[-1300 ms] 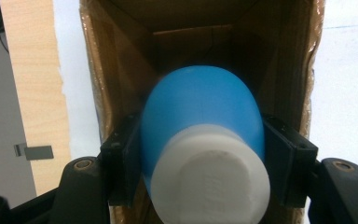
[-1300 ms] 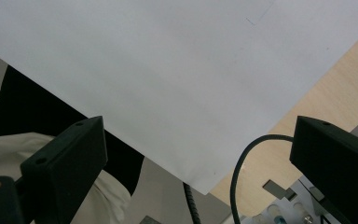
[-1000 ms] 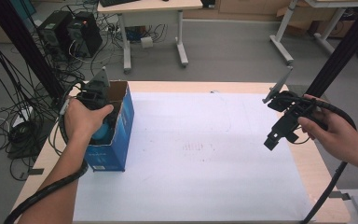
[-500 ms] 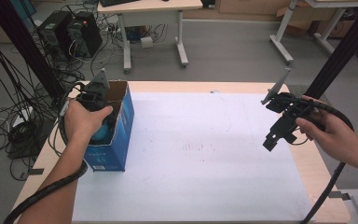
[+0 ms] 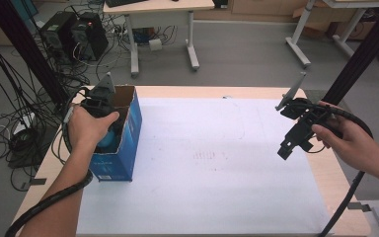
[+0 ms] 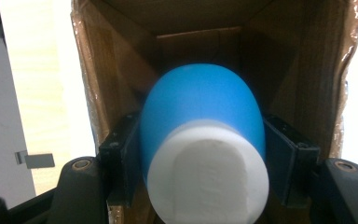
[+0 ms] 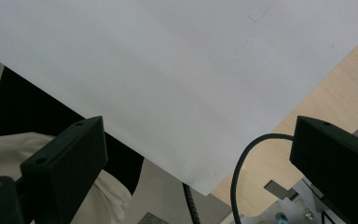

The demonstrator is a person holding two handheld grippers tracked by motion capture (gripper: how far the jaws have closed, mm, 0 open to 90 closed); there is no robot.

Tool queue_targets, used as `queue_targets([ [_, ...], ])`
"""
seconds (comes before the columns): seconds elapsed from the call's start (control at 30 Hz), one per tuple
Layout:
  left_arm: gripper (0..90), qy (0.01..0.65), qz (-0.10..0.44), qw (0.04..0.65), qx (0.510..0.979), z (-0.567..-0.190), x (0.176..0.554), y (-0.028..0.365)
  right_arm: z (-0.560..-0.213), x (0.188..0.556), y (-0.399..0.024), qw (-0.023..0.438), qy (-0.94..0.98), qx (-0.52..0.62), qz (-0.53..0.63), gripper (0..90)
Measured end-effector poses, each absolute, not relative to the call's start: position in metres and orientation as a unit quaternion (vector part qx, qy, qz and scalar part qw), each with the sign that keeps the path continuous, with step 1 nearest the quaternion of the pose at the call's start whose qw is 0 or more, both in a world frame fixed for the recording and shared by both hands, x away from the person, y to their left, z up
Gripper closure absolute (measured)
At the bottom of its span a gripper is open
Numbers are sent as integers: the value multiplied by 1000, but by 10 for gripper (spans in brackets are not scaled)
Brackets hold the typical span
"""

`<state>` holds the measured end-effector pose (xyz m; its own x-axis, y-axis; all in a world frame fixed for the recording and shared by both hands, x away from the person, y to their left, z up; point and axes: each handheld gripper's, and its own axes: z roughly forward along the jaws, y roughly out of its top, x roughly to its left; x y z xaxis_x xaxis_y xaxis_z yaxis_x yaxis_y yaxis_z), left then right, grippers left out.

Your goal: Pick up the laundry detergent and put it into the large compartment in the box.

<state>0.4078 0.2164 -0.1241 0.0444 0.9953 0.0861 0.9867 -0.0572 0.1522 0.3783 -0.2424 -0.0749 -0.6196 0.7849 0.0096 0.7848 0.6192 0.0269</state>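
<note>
At the left edge of the table [image 5: 237,92] my left gripper [image 6: 200,163] reaches down into the open blue carton [image 5: 128,148], its jaws clamped on the sides of a blue egg-shaped thing with a white flat end [image 6: 204,154]. That thing sits inside the carton, between the brown inner walls, white end toward me.

What worries me here is the shape: the blue shell is smooth and rounded, and the pads grip it on the curve, so a slack or off-centre hold could let it squirt out and drop deeper into the carton. The walls stand close on both sides, and the taped, torn rim could catch a jaw or the thing itself if I lift at a slant. Nothing braces the carton either, so a snag might well tip it or drag it along the white sheet [image 5: 217,163].

That sheet spreads bare across the middle of the table, with nothing on it in the way. Off to the right, my right gripper [image 7: 198,154] hangs above the sheet's right edge, jaws wide apart with nothing between them, well apart from the carton.
</note>
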Motion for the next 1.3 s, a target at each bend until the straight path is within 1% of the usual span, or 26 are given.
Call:
queue_targets([
  [0.37, 330, 687, 78, 31, 722, -123, 406, 220, -76, 380, -240, 0, 901, 433, 13, 35],
  [0.57, 324, 689, 78, 38, 720, -120, 403, 223, -75, 380, -240, -1, 900, 435, 13, 35],
  [1.07, 304, 690, 98, 43, 715, -103, 392, 221, -75, 378, -236, -1, 902, 431, 13, 36],
  [1.13, 293, 692, 100, 45, 714, -101, 390, 221, -75, 377, -237, 0, 902, 431, 14, 36],
  [1.2, 258, 693, 105, 43, 712, -97, 389, 220, -75, 377, -237, -1, 902, 432, 14, 35],
  [1.3, 230, 692, 107, 44, 712, -93, 387, 219, -74, 377, -237, 0, 902, 431, 15, 35],
])
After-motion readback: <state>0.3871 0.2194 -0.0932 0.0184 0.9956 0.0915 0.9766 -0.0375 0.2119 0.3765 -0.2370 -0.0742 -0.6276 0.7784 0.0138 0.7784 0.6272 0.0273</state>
